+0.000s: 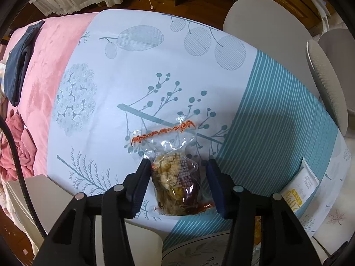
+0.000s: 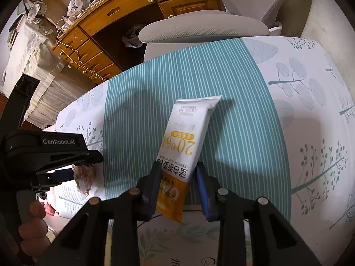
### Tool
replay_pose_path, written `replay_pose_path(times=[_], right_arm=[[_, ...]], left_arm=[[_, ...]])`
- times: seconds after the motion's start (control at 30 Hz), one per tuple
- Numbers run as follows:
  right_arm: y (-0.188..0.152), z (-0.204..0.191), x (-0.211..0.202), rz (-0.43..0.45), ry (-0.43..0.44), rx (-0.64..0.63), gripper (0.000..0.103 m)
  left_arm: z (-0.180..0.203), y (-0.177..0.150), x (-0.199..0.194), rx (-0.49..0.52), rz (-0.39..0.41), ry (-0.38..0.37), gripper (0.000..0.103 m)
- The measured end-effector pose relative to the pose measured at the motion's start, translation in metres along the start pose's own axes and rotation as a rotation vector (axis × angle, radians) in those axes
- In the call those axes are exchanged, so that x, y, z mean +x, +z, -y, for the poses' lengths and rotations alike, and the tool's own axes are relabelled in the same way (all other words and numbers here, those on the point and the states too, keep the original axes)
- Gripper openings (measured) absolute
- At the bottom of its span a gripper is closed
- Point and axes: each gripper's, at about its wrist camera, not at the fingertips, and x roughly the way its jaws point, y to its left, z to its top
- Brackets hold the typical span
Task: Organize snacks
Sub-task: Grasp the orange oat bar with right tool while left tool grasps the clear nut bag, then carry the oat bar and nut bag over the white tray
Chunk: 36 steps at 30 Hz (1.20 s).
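While both grippers work low over the tabletop (image 2: 277, 115), its cloth of pale leaf prints and a teal striped band serves as the landmark. Nearest, the left gripper (image 1: 177, 177) has its fingers spread wide on either side of a clear vacuum snack pouch (image 1: 177, 184) lying on the pale print just beside the band, one pad touching it. The right gripper (image 2: 178, 190) has its fingers closed on a white-and-yellow oat bar (image 2: 186, 153), tilted up over the band. Beyond the cloth's far edge stand a grey chair (image 2: 204, 31) and a wooden desk (image 2: 106, 28); a pink blanket (image 1: 42, 71) lies beside it
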Motion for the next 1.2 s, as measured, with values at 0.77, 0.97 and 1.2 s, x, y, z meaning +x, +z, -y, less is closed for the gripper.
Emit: replay_pose_path(times=[0.77,0.97,1.2], right_arm=[[-0.037,0.019,-0.018,-0.135,0.051,0.026,0.018],[-0.055,0.024,-0.03,-0.162,0.042,0.036,0.017],[-0.075,0.029,-0.05,-0.156,0.024,0.051,0.017]], left_arm=[[-0.02,-0.02,-0.024,0.017,0.051,-0.099,0.038],[-0.017,-0.035,-0.048,0.05,0.078,-0.133,0.038],[-0.014,-0.062,-0.083,0.088,0.12,-0.18,0.038]])
